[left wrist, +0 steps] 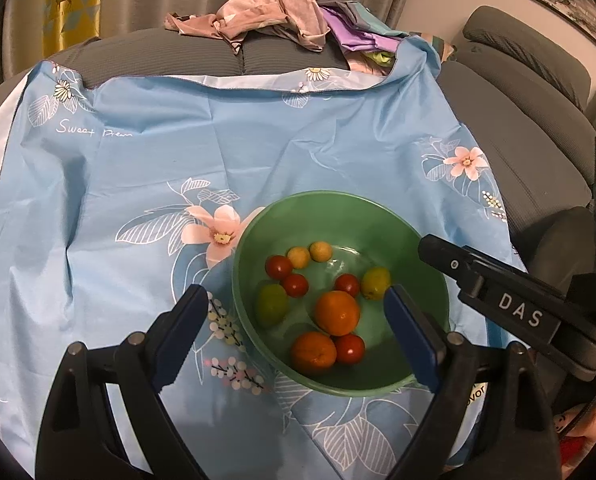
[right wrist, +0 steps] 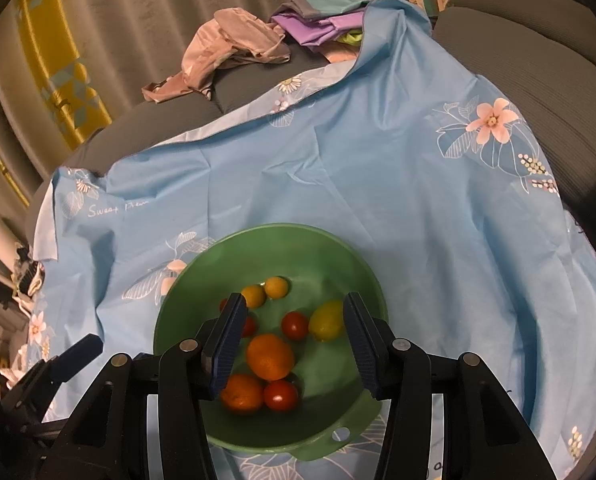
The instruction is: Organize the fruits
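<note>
A green bowl [left wrist: 317, 200] sits on a blue floral sheet and holds the fruit. Inside lie two oranges [left wrist: 336, 312], several red tomatoes [left wrist: 295, 285], two green fruits [left wrist: 272, 304] and two small yellow ones [left wrist: 320, 251]. My left gripper [left wrist: 294, 294] hovers over the bowl's near-left side, open wide and holding nothing. My right gripper [right wrist: 294, 302] hangs above the bowl [right wrist: 282, 228], open, with an orange [right wrist: 270, 356] and a tomato [right wrist: 295, 325] below the gap and no pad touching fruit. A green fruit [right wrist: 327, 319] lies by its right finger.
The blue sheet [left wrist: 218, 152] covers a grey cushioned seat. Crumpled clothes [left wrist: 274, 8] are piled at the back, before a curtain. Grey sofa cushions [left wrist: 517, 140] rise on the right. The bowl has a tab with a hole [right wrist: 341, 435] at its near rim.
</note>
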A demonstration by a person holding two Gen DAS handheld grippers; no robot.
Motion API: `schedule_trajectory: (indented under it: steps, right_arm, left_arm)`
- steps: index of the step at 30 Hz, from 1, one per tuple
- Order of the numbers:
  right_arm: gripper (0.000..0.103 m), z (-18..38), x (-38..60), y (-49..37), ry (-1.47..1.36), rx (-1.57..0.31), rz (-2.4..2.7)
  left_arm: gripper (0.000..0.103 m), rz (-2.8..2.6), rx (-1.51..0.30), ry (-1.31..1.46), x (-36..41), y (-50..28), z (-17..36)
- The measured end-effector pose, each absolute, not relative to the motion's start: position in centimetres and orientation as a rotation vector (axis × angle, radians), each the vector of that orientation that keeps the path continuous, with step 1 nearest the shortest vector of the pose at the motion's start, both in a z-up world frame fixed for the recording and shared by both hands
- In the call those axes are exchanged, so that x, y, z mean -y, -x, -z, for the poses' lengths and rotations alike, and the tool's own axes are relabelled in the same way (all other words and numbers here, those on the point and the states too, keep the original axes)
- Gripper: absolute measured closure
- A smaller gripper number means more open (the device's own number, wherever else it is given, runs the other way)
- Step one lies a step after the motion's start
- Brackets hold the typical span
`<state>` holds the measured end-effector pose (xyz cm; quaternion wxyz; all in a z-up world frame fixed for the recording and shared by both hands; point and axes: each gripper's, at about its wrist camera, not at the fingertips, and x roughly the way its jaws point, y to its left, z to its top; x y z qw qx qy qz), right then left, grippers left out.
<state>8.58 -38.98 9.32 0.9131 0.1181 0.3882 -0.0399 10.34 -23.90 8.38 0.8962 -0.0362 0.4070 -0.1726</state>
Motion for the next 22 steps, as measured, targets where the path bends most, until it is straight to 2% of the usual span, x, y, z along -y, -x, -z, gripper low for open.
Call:
schedule_trajectory:
  steps: [22]
  right_arm:
    - [0.052, -9.2, 38.6, -8.73, -0.23, -0.806, 0.081]
  left_arm:
    - [0.013, 0.353, -0.846, 0.074, 23.67, -10.02, -8.46]
